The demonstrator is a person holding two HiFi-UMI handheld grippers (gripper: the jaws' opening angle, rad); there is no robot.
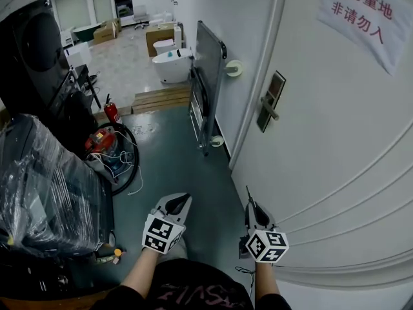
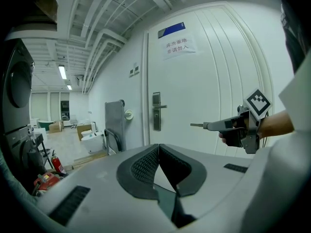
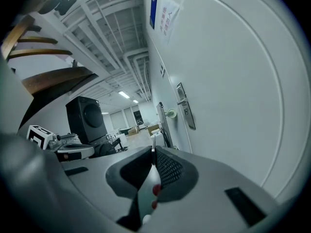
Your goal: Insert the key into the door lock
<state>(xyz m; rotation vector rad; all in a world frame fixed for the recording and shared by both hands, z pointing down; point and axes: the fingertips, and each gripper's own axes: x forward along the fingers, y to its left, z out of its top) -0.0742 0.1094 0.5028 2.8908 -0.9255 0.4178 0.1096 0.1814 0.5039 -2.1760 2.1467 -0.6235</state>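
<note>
Warehouse corridor, plastic-wrapped goods, loose toilets, cardboard boxes, fire extinguisher, exposed ceiling pipes

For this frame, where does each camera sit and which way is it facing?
Head view: on the person's head, steeply down at floor and door; both forearms, left gripper, right gripper show.
Left gripper view: on the left gripper, over its shut, empty jaws, facing the door lock; right gripper holding the key shows at right.
Right gripper view: on the right gripper, along jaws shut on the key, facing along the door; left gripper at left.
Shared: all three show the door lock.
</note>
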